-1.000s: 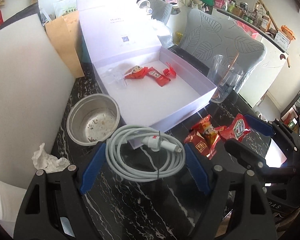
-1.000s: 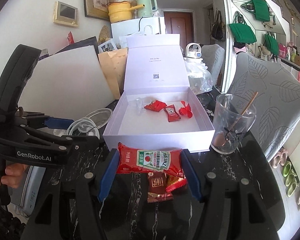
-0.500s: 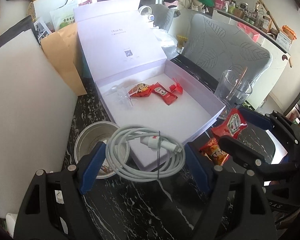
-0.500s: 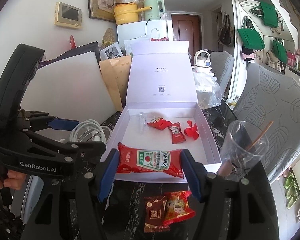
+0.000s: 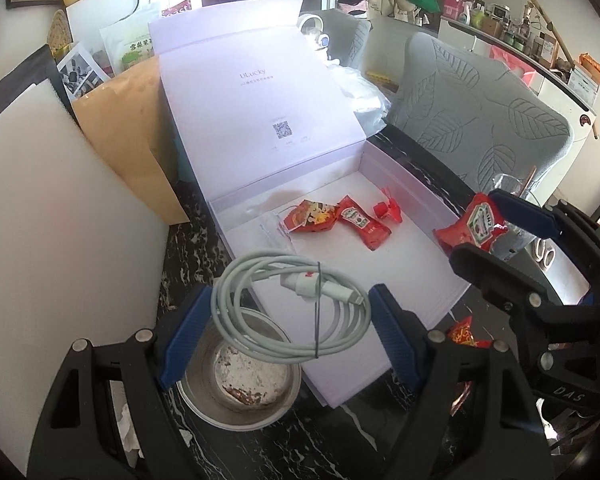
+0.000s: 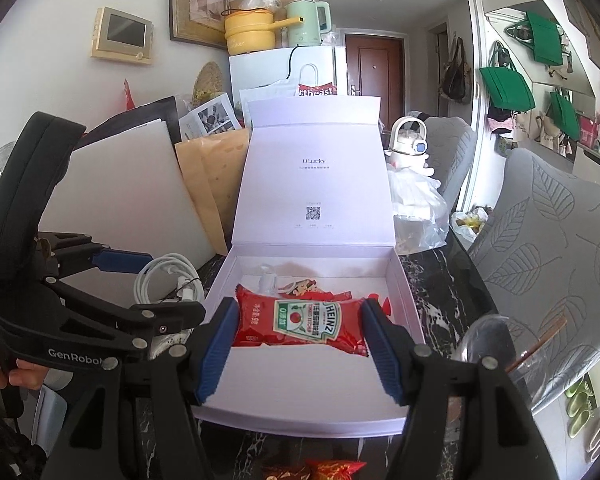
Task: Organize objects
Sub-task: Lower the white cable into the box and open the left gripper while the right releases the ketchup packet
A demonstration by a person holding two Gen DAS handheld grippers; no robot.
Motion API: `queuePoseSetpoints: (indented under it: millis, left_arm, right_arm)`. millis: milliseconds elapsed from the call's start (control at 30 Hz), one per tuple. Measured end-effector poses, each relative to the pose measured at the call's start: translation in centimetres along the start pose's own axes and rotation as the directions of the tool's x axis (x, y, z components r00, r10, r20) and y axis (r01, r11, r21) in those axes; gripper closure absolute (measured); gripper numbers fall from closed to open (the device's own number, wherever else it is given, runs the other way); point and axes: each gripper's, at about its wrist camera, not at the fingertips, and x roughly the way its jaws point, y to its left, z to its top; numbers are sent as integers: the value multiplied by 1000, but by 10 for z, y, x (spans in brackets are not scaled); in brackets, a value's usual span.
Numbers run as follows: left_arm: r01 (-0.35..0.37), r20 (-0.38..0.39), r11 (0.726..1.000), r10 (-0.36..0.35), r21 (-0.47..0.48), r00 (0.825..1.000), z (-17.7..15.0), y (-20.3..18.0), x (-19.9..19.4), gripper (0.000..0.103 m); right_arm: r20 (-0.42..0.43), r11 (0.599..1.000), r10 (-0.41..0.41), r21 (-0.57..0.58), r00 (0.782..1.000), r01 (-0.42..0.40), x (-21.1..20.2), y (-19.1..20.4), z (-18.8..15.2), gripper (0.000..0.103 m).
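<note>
My left gripper (image 5: 290, 320) is shut on a coiled white charging cable (image 5: 260, 280), which hangs over the metal bowl (image 5: 240, 396) and the near corner of the open white box (image 5: 400, 264). My right gripper (image 6: 296, 332) is shut on a red Heinz ketchup packet (image 6: 300, 322), held flat above the box floor (image 6: 300, 380). Inside the box lie small red sachets (image 5: 356, 220), a red clip (image 5: 388, 210) and a clear plastic piece. In the right wrist view the left gripper (image 6: 156, 284) with the cable (image 6: 168, 276) shows at the left. The right gripper (image 5: 484, 232) is at the box's right wall.
Two red snack packets (image 6: 316, 470) lie on the dark marble table in front of the box. A clear cup (image 6: 496, 344) with a stick stands right of it. A white board (image 5: 60, 220), a brown envelope (image 5: 132, 128) and grey chairs (image 5: 492, 120) surround the box.
Both grippers have moved forward towards the box with their loads. The ketchup packet went from above the snack packets to over the box floor; the cable went from the table to over the bowl.
</note>
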Motion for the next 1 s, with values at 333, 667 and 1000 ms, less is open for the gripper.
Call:
queuePoseSetpoints:
  millis: [333,667,1000]
  left_arm:
    - [23,-4,1000,-23,-11,1000,26,14,34,24]
    - [57,-42,998,-57,18,997,53,15,78,24]
    - [64,-83,997,-60,46,995,67,20,107,24]
  right_arm:
    - [-32,1000,13,17,999,-12,35,-17,19,39]
    - [-56,999,-37,-11,998,37,66,-31,35,39]
    - [-57,999,-51,-23,997,49,88,-35,50,39]
